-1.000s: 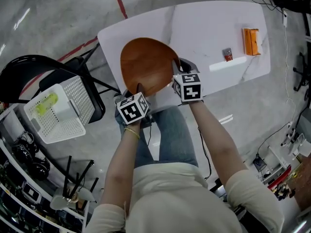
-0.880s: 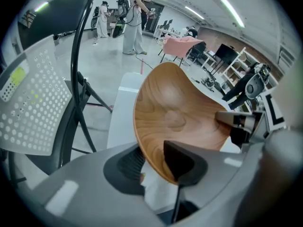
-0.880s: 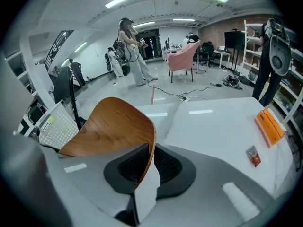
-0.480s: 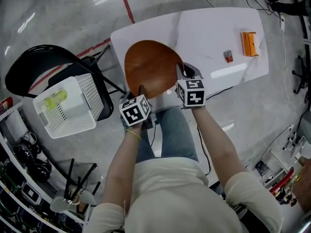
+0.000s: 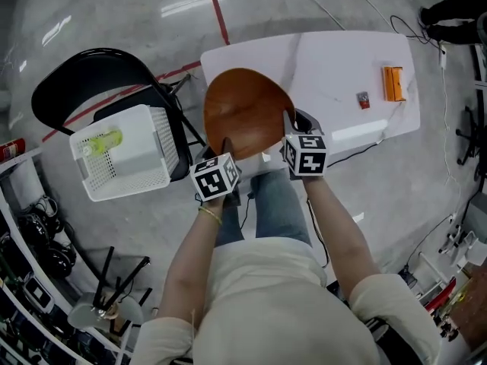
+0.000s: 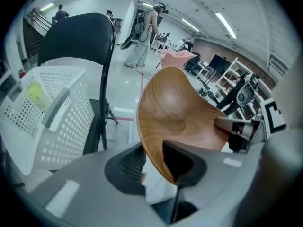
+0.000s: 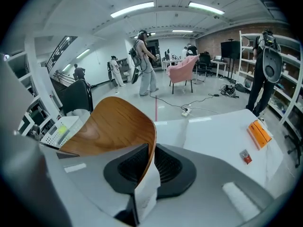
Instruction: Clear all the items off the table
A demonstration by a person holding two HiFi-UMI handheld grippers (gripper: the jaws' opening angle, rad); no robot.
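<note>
1. White desk (image 5: pixel 327 63): orange box (image 5: pixel 393 83) and red packet (image 5: pixel 364 99) lie far right, uncleared.
2. Your right hand-held gripper (image 7: pixel 150 167) pinches the wooden bowl (image 5: pixel 247 112) at the desk's near edge. The jaws of your left hand-held gripper (image 6: pixel 151 162) are closing on its rim.

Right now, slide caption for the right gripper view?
Right tongs clamped on the wooden tray's rim, white table beyond.

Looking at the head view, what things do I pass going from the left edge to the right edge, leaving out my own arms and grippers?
white basket → wooden tray → small red packet → orange box
</note>
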